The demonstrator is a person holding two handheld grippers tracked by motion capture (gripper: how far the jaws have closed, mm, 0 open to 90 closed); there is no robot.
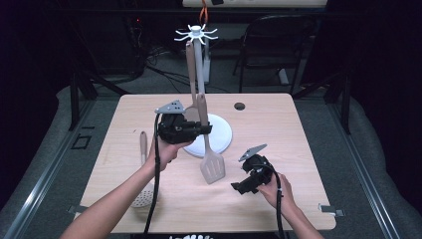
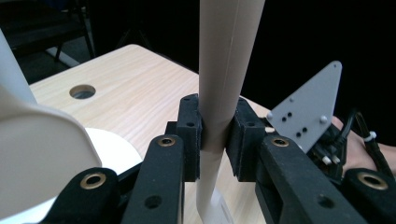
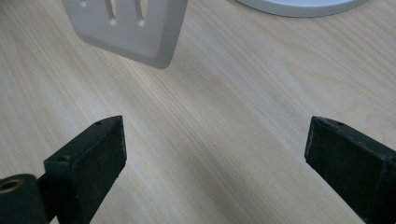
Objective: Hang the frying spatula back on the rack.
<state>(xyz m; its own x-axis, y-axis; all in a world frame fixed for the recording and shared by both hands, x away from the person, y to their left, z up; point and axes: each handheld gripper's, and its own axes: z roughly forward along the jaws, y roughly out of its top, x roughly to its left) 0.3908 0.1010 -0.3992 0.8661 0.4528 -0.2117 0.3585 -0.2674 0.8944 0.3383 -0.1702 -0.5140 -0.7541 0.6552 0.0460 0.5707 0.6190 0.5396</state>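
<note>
a: left claw (image 1: 205,129) state?
b: closed on the handle of the slotted spatula (image 1: 212,167); in the left gripper view the pads (image 2: 190,135) press the handle from both sides.
a: spatula position?
b: hangs blade down, handle near upright and slightly tilted, in front of the white round base (image 1: 221,134) of the utensil stand (image 1: 197,35). whether the blade touches the worktop (image 1: 298,149) i cannot tell.
a: right claw (image 1: 238,186)?
b: jaws wide apart, nothing between them, low over the worktop to the right of the blade and apart from it.
a: other items?
b: a skimmer spoon (image 1: 143,194) lies flat at the left, partly under the left forearm. a second utensil (image 1: 191,79) hangs on the stand.
</note>
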